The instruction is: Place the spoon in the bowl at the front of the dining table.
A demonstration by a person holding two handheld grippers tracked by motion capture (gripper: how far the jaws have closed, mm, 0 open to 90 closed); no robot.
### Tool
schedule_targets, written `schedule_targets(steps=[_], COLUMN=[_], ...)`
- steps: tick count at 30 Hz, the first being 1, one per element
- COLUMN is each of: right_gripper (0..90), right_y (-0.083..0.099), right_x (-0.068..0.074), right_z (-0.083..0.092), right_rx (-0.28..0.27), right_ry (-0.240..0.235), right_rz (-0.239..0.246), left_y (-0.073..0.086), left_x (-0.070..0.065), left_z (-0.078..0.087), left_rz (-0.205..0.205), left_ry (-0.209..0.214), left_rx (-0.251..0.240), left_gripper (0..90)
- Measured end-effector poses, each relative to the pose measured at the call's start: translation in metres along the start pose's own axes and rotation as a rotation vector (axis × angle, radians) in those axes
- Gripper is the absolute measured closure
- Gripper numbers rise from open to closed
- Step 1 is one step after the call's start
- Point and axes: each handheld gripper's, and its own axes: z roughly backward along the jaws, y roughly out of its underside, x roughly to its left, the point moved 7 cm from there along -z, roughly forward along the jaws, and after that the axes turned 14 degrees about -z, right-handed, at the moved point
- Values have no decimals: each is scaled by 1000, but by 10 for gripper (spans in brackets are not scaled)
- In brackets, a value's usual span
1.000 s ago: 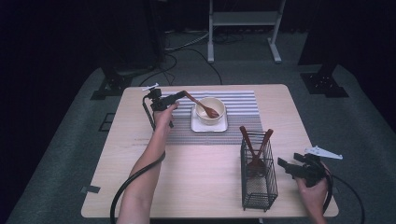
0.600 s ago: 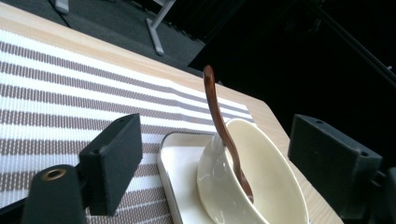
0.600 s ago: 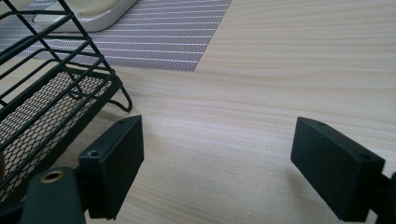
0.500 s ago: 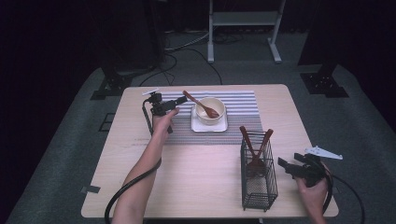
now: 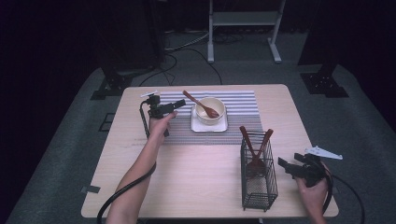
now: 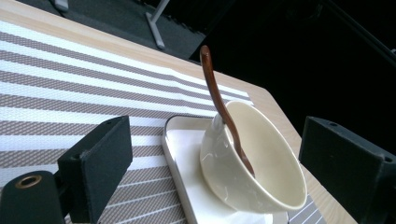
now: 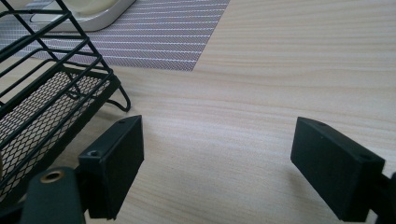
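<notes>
Backing left off the spoon (image 5: 201,104), the left gripper (image 5: 179,104) has just spread its jaws, empty. Spoon rests in the bowl (image 5: 211,110), upper centre; two utensils (image 5: 256,147) remain in the rack (image 5: 258,173).

A light wooden table (image 5: 196,186) with rounded corners is seen standing on grey carpet. A grey-and-white striped placemat (image 5: 243,100) is laid flat toward twelve o'clock of the tabletop, and a black wire basket (image 5: 258,186) is stood directly on the bare wood toward five o'clock, just clear of the mat's near edge.
</notes>
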Motion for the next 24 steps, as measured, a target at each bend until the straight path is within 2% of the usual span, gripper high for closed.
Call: schedule_targets(steps=[11, 14, 24], right_gripper=[161, 161, 161], right_y=[0, 0, 0], right_x=[0, 0, 0], right_z=[0, 0, 0], right_rx=[3, 2, 3], right_ry=[4, 4, 7], right_rz=[3, 2, 5], left_y=[4, 10, 17], left_x=[-3, -5, -9], left_z=[10, 10, 16], left_rz=[-22, -36, -55], left_ry=[6, 8, 23], left_rx=[17, 38, 54], left_gripper=[49, 38, 28])
